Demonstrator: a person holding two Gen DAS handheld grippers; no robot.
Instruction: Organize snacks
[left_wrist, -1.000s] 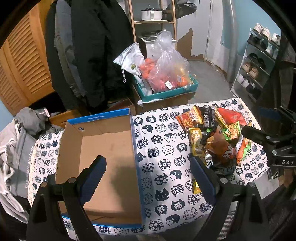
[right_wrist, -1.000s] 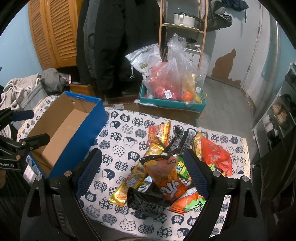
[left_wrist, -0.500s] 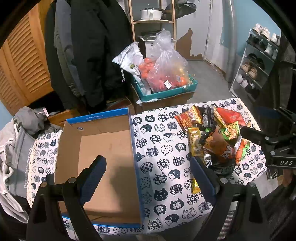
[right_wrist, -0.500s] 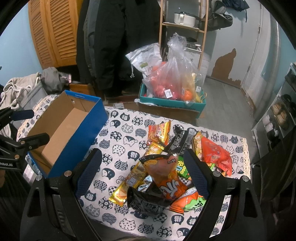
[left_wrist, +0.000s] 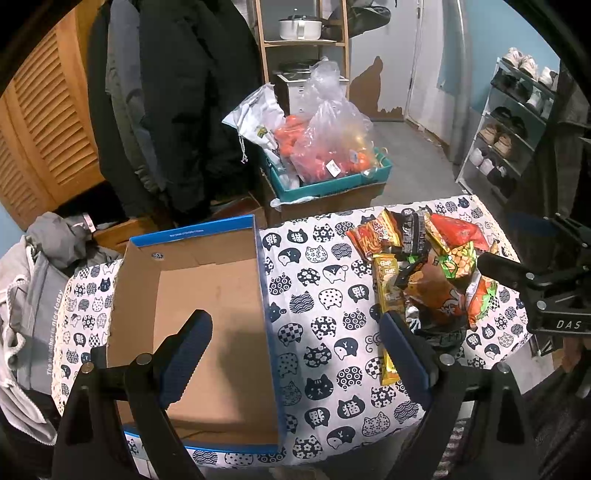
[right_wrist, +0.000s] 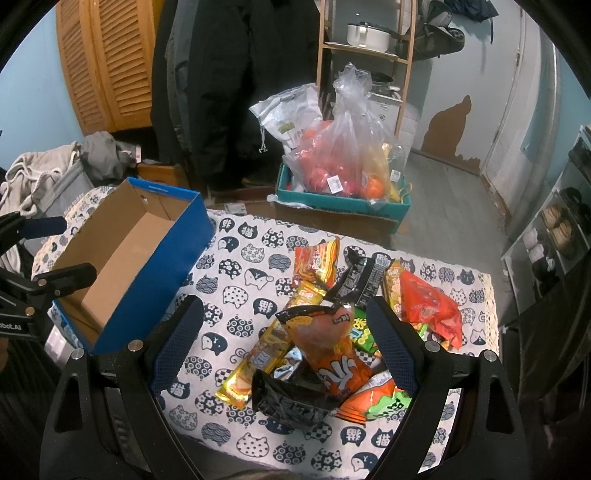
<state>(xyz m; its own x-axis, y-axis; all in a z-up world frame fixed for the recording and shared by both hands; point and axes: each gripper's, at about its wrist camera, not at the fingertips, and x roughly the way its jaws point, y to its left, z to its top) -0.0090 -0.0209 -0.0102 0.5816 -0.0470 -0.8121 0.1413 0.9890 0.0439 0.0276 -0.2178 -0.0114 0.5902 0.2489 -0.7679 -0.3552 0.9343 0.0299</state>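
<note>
Nothing much has shifted: both grippers hover as before, jaws spread, holding nothing.
Right gripper (right_wrist: 284, 332) hangs above the snack pile (right_wrist: 332, 328), right of the empty box (left_wrist: 195, 295); left gripper (left_wrist: 295, 339) straddles the box's wall. Overlapping packets could drag neighbours off the table.

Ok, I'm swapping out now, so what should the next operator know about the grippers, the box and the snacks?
Left gripper: open, empty, above the box's right wall.
Right gripper: open, empty, above the snack pile.
Box: blue, open, empty, on the left of the cat-print cloth.
Snacks: all heaped on the cloth's right side.
Done: nothing packed.
Left: move every packet into the box.
</note>
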